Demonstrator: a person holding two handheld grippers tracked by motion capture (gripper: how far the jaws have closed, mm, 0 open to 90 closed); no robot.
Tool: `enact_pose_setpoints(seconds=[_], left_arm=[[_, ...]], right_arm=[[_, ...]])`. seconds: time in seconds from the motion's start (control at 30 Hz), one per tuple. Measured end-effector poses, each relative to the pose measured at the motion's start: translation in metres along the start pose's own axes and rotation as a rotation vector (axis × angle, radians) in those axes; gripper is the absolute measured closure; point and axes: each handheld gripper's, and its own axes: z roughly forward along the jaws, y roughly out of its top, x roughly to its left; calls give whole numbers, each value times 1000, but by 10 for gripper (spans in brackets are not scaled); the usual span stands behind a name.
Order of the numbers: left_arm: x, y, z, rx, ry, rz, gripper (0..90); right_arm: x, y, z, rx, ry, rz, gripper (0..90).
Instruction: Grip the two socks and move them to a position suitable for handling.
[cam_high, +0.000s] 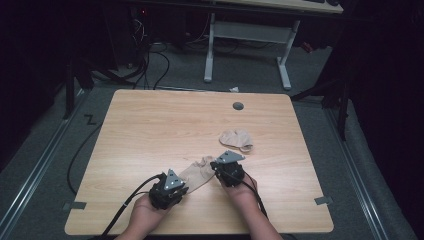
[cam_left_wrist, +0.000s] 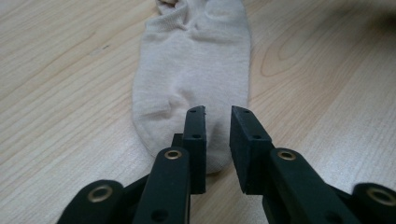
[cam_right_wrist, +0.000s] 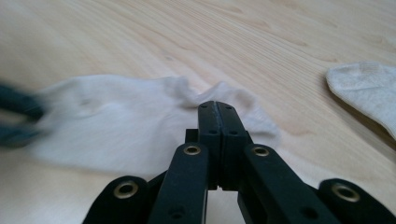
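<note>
left claw (cam_left_wrist: 217, 114) jaws stand a little apart, over the toe end of the near sock (cam_left_wrist: 191, 79), fabric between them but pads not pressing yet. looks like a setup to pinch that end. right claw (cam_right_wrist: 217, 108) jaws are pressed together, tips low at the sock's rumpled opening edge; can't tell if any cloth is caught between them, the seam looks bare.

in the high view the left claw (cam_high: 176, 186) and right claw (cam_high: 222, 167) sit at opposite ends of the near sock (cam_high: 197, 172), one hand per end. likely reason: hold both ends so it can be stretched flat or lifted and carried to its mate.

sock position: flat on the counter (cam_high: 150, 130), just ahead of the left claw, running straight away from it. from the right claw it stretches off to the left, with the left claw's blurred jaws at its far end.

long axis: runs claw to claw, toe toward the left claw, cuff toward the right claw. cuff end is wrinkled, the rest smooth.

second sock (cam_high: 237, 139) lies beyond the right claw and slightly to its right, apart from the near one, folded or bunched, nothing touching it. it also shows in the right gripper view (cam_right_wrist: 366, 91) at the right edge.
</note>
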Motion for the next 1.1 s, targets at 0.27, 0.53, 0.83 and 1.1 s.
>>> enact_pose_setpoints(seconds=[0.27,0.53,0.83,1.1], left_arm=[[18,-7,1,16,26,-37,833],[18,-13,-6,27,12,-36,829],[3,-17,-14,42,-23,1,786],[20,-15,-28,-28,7,-40,680]], right_arm=[[-2,-10,13,96,-5,-20,900],[14,-37,-20,100,55,-30,900],[35,-60,-48,84,93,-61,862],[-1,-56,-56,14,11,50,825]])
